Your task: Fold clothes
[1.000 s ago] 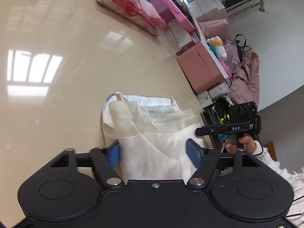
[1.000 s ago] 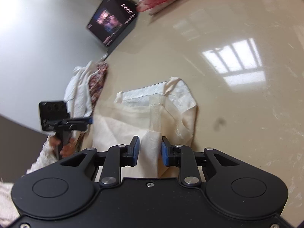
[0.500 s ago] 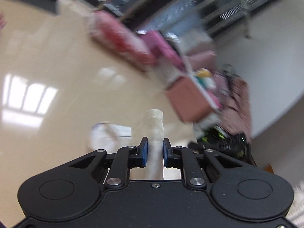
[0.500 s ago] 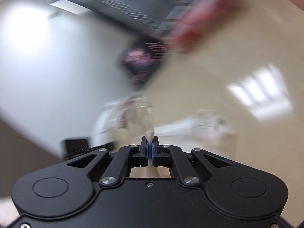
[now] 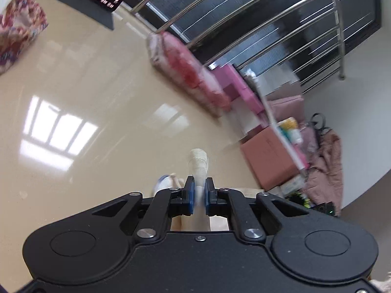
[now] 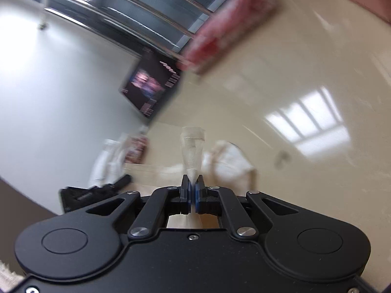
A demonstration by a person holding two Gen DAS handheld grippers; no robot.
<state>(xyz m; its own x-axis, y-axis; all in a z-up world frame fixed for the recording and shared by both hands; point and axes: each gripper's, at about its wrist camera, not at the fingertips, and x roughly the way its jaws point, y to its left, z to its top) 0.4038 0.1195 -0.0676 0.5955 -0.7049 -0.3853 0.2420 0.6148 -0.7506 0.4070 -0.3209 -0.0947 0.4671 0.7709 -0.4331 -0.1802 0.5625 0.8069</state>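
Both your grippers have closed on the garment (image 5: 199, 163) within the last second: a second ago the left jaws stood wide and the right nearly so, with the cream cloth lying flat between them. Now the left gripper (image 5: 200, 196) pinches a bunched strip of it, pads pressed on the cloth with only a narrow gap, and its jaws have just been closing. The right gripper (image 6: 192, 193) is clamped almost completely on a second strip, which fans out above the pads. Both views have tilted up off the cloth. In my judgement the grasp is made and the fold stroke comes next. The rest of the garment lies low on the worktop (image 5: 102, 92), mostly hidden. The pink bundle (image 5: 188, 73) and boxes (image 5: 268, 158) stand well apart, so nothing obstructs.
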